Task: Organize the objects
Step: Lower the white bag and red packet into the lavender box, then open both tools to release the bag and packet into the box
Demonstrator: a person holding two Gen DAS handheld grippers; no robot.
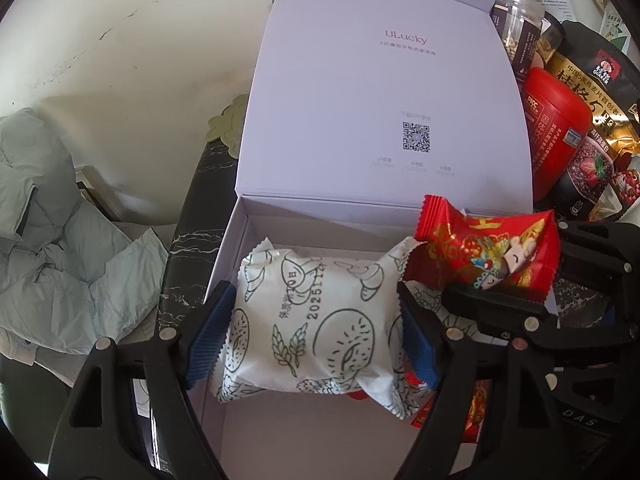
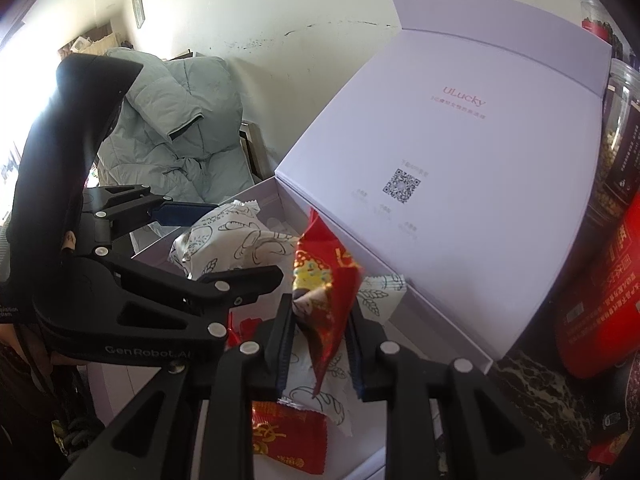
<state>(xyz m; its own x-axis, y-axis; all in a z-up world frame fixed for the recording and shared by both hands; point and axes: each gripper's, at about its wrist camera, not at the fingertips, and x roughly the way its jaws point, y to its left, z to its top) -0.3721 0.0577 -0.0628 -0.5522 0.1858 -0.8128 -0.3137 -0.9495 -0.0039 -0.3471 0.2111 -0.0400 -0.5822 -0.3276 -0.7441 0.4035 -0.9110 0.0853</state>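
The box point(image 1: 230, 248) opens upward under my jaws — entry from above only. Its raised lid point(image 1: 384, 112) blocks the far side. Right of it, the red canister point(image 1: 556, 132) and jars point(image 1: 520, 28) crowd the table point(image 1: 188, 240). Packets point(image 2: 288, 436) cover part of the box floor; the near left corner lies bare.

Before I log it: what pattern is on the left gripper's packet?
White packet, green line drawings; left wrist view.

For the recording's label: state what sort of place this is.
Probably a lived-in home room, not a lab. A padded jacket lies heaped by the wall, packaged foods such as the red tin crowd a dark marble-look tabletop, and a framed picture hangs behind.
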